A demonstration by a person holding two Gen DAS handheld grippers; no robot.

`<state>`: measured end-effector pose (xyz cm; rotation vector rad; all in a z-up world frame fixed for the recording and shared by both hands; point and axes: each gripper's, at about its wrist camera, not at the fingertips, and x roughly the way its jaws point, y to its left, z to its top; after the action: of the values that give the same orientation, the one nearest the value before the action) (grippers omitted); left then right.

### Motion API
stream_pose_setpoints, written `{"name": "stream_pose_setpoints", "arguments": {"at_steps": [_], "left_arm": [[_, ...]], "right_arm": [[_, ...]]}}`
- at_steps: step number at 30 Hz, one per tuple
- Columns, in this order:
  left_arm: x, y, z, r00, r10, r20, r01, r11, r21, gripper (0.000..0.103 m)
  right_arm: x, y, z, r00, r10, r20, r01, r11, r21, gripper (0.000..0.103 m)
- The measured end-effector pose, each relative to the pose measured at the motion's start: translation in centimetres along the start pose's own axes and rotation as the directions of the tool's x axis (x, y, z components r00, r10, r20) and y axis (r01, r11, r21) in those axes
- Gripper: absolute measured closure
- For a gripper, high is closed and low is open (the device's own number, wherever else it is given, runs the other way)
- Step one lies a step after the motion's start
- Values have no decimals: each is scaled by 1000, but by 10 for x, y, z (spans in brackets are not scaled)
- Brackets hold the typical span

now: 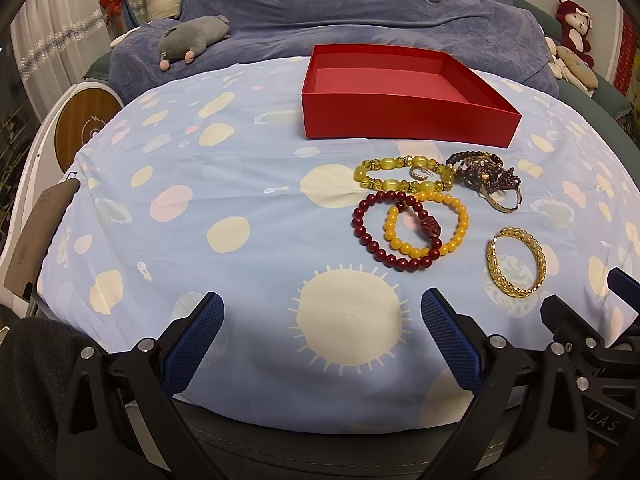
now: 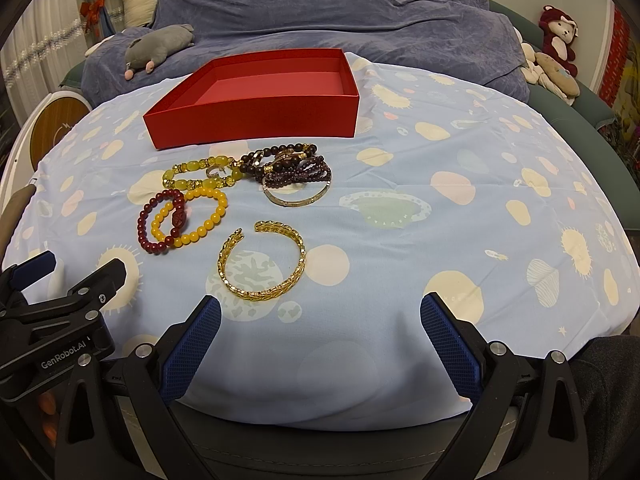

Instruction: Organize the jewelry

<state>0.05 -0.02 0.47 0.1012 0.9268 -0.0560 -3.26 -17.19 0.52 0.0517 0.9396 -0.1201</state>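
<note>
An open, empty red box [image 1: 404, 114] [image 2: 256, 118] sits on the light-blue patterned cloth. In front of it lie a green-yellow bead bracelet [image 1: 404, 173] [image 2: 200, 174], a dark red bead bracelet [image 1: 370, 236] [image 2: 150, 222], a yellow bead bracelet [image 1: 452, 232] [image 2: 212, 216], a heap of dark purple-brown bracelets [image 1: 486, 174] [image 2: 292, 170] with a metal bangle [image 2: 296, 198], and a gold chain cuff [image 1: 516, 262] [image 2: 262, 260]. My left gripper [image 1: 322, 328] is open and empty, near the cloth's front edge. My right gripper [image 2: 320, 330] is open and empty, just in front of the gold cuff.
A blue blanket [image 1: 360, 12] lies behind the cloth with a grey plush mouse [image 1: 192, 38] on it. Plush toys [image 2: 556, 48] sit at the far right. A round wooden-faced device [image 1: 86, 128] stands at the left. The left gripper shows at the right view's left edge [image 2: 60, 280].
</note>
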Motion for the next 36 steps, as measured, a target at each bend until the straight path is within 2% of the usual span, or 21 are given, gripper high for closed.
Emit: {"name": "stream_pose_setpoints", "arguments": {"at_steps": [20,23,28,33,36], "left_arm": [[0,0,0,1000,-4,3,4,1000,-13,8],[1,-1,1,1000,-10,-4,10,1000,-12,8],[1,3,6,999,-40,4,40,999,-32,8],[6,6,12,999,-36,-4,36,999,-39,8],[10,10,15,999,-32,-12,31,999,-41,8]], "right_arm": [[0,0,1,1000,3,-1,-3,1000,1,7],[2,-5,6,1000,23,-1,-23,999,27,7],[9,0,16,999,33,-20,-33,999,26,7],[18,5,20,997,48,-56,-48,999,5,7],[27,10,22,995,58,-82,-59,998,-12,12]]}}
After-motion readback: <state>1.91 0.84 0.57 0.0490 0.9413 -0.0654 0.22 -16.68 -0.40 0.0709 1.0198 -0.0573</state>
